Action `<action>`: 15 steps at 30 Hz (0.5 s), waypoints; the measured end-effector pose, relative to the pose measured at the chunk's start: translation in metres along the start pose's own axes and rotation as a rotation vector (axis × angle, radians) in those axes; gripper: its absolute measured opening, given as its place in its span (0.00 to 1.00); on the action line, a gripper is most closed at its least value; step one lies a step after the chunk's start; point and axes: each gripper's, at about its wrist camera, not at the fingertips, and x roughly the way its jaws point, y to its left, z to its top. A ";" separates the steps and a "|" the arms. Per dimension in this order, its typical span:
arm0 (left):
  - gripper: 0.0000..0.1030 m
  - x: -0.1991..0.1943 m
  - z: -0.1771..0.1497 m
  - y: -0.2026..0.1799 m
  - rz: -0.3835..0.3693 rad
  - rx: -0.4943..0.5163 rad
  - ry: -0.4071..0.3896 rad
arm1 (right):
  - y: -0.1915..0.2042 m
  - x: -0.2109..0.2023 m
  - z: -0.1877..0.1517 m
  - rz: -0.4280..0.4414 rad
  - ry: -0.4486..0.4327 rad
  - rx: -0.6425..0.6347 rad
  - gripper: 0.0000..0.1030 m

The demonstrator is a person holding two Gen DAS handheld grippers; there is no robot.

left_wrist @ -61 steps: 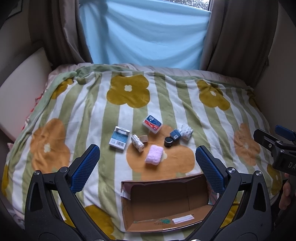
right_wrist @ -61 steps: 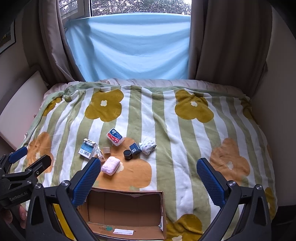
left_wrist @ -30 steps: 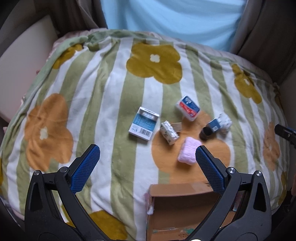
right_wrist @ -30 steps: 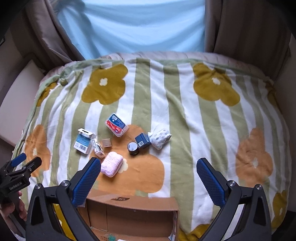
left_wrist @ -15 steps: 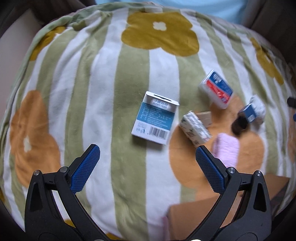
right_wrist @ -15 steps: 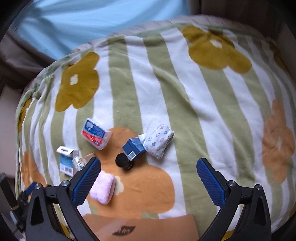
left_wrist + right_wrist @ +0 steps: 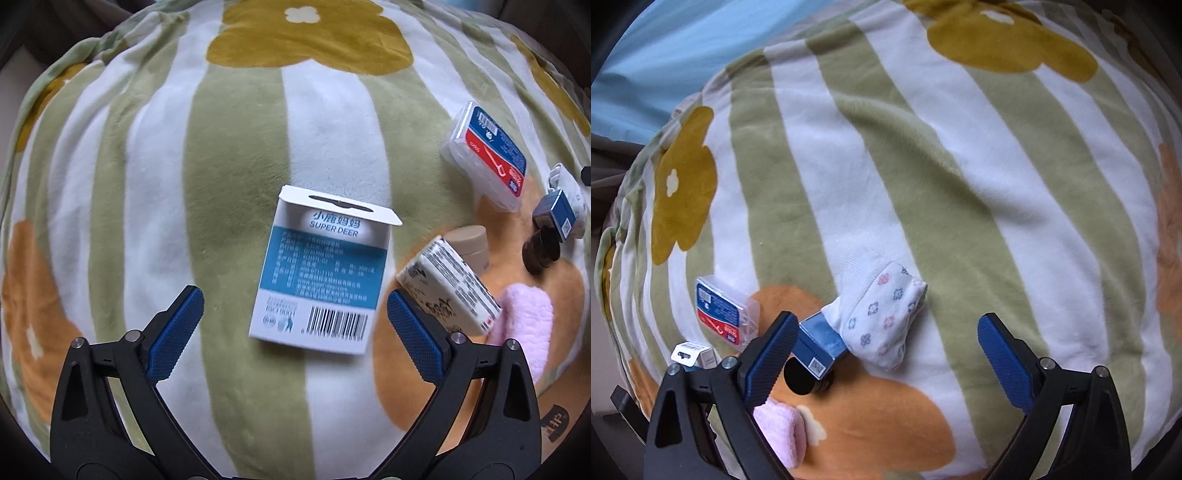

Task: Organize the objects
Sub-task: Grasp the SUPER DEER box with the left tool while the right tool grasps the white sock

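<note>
A white and blue Super Deer box [image 7: 321, 273] lies flat on the striped flower blanket [image 7: 229, 147]. My left gripper [image 7: 295, 332] is open, low over it, jaws either side of its near end. A patterned pack [image 7: 448, 286], a beige jar [image 7: 467, 243], a pink cloth [image 7: 524, 325] and a floss box [image 7: 484, 151] lie to the right. My right gripper [image 7: 884, 356] is open above a folded white sock [image 7: 882, 314], with a small blue box [image 7: 820, 345] and a black jar [image 7: 803, 378] by its left jaw.
The floss box [image 7: 726, 314] and the pink cloth [image 7: 783, 432] also show at the lower left of the right wrist view. A cardboard corner [image 7: 554, 428] peeks in at the lower right of the left wrist view. A light blue sheet [image 7: 665, 55] hangs beyond the bed.
Both grippers have dropped closer to the blanket. The left has closed in on the white and blue box, the right on the sock. The cardboard box has slid out of view.
</note>
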 end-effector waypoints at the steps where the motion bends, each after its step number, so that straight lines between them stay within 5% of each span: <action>1: 0.93 0.003 0.002 -0.001 -0.002 0.001 0.003 | 0.000 0.004 0.000 -0.001 0.008 -0.001 0.89; 6: 0.86 0.015 0.003 -0.003 -0.025 0.013 0.012 | 0.000 0.021 0.000 -0.004 0.041 0.009 0.82; 11: 0.65 0.021 0.009 -0.006 -0.069 0.037 0.021 | -0.006 0.034 0.002 0.017 0.073 0.060 0.74; 15: 0.65 0.023 0.013 -0.006 -0.068 0.051 0.020 | -0.005 0.038 0.004 0.004 0.082 0.048 0.66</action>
